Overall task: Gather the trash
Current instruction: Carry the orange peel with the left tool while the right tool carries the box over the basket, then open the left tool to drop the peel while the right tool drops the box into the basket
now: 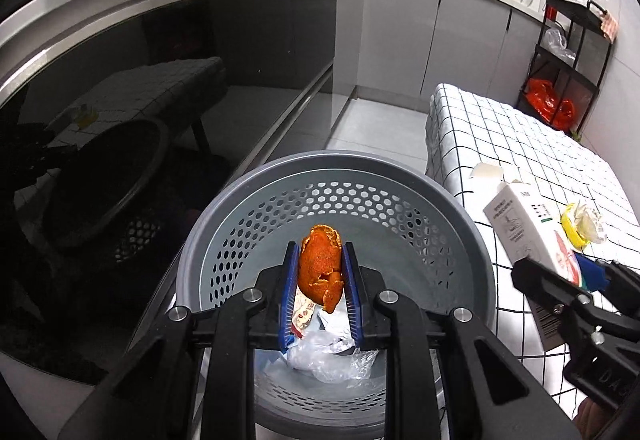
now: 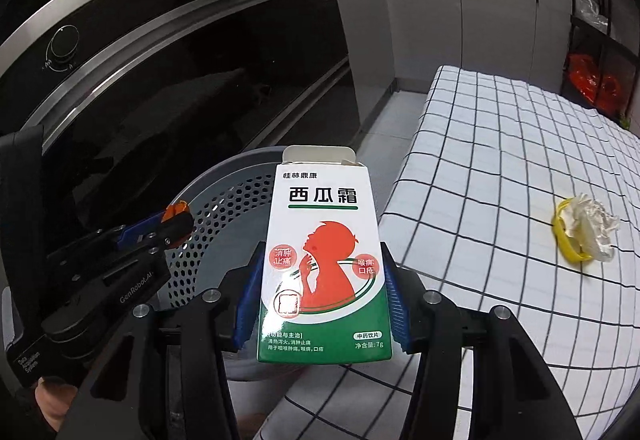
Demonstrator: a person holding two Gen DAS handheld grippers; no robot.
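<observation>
**Two pieces held at the bin**

The left tool (image 1: pixel 320 272) is clamped on an orange peel (image 1: pixel 321 266) over the bin (image 1: pixel 460 224). The right tool (image 2: pixel 322 300) grips a box (image 2: pixel 322 260) near the rim. Released early, the box could clip the rim and fall outside. Counted: one peel, one box, one yellow lid with tissue (image 2: pixel 582 234) left on the tabletop (image 2: pixel 500 143).
</observation>
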